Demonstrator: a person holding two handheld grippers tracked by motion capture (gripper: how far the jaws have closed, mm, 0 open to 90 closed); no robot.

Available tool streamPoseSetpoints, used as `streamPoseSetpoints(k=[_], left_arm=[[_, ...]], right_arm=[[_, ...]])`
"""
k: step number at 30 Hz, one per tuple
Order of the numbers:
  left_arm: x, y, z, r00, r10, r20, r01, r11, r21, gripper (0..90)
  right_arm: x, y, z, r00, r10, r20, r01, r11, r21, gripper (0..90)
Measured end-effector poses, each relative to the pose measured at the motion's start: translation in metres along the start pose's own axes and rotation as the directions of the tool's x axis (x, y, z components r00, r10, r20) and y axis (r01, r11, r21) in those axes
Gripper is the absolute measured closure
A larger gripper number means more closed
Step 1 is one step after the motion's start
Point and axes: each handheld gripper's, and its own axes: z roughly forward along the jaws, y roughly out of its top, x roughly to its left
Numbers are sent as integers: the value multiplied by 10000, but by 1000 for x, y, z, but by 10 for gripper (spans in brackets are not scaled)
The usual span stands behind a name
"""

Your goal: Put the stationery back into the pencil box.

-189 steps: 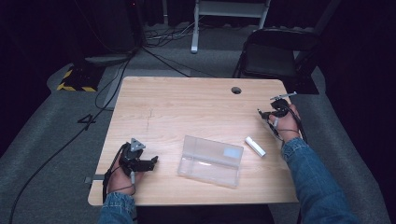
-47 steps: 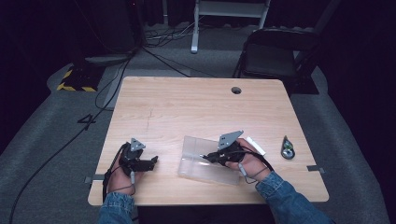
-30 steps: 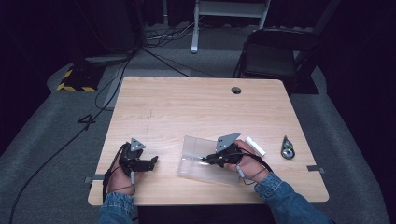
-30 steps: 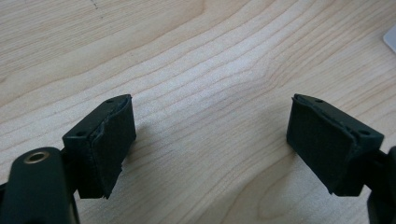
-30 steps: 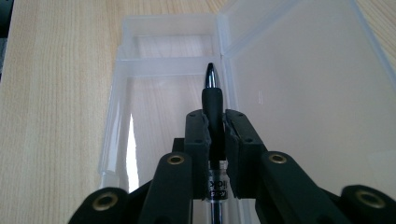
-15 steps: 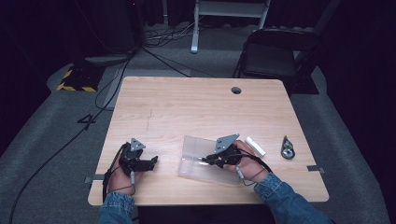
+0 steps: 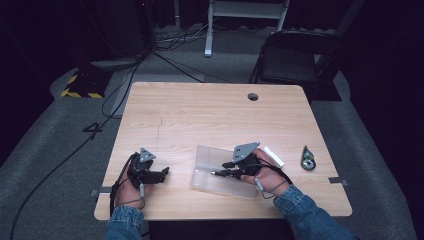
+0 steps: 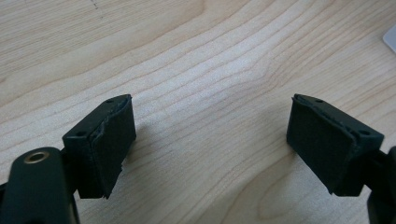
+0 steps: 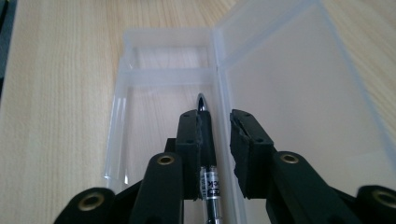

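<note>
The worktop (image 7: 200, 115) is light wood with a round cable hole (image 7: 253, 96) near its far edge. It stands on grey carpet in a dark room, with a black folding chair (image 7: 295, 60) beyond it and cables across the floor.

A clear plastic case (image 7: 215, 172) lies open near the front edge. A pen (image 9: 208, 154) lies lengthwise in its tray. The fingers (image 9: 189, 144) of my right gripper (image 7: 222, 172) stand either side of the pen; the left one touches the barrel, the right one is clear of it. They have just been opening and are now slightly parted, not clamping.

My left gripper (image 7: 162, 173) rests on the worktop, its fingers (image 8: 109, 140) spread over bare wood.

Compared with half a second earlier, both hands are in the same place. A white cylinder (image 7: 272, 156) and a small dark object (image 7: 307, 159) remain to the right.
</note>
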Motion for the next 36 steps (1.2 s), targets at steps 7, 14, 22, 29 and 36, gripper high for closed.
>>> streamPoseSetpoints(k=[7, 14, 22, 29, 36], left_arm=[[0, 0, 0, 10000, 5, 4, -5, 10000, 4, 162], [1, 0, 0, 10000, 69, -49, -69, 10000, 6, 165], [2, 2, 1, 10000, 13, -67, -13, 10000, -92, 179], [4, 5, 5, 10000, -52, -84, 52, 10000, -71, 189], [5, 6, 5, 10000, 4, -74, -5, 10000, -62, 189]], right_arm=[[-5, 4, -33, 9934, 980, 595, -927, 9920, -856, 578], [-11, -4, -65, 9666, 2046, 1542, -1841, 9732, -1375, 484], [-22, -23, -98, 9066, 3372, 2537, -3006, 9380, -1725, 430], [-33, -41, -118, 8343, 4301, 3449, -3984, 9028, -1622, 379], [-44, -60, -132, 7436, 5082, 4344, -4900, 8563, -1631, 319]])
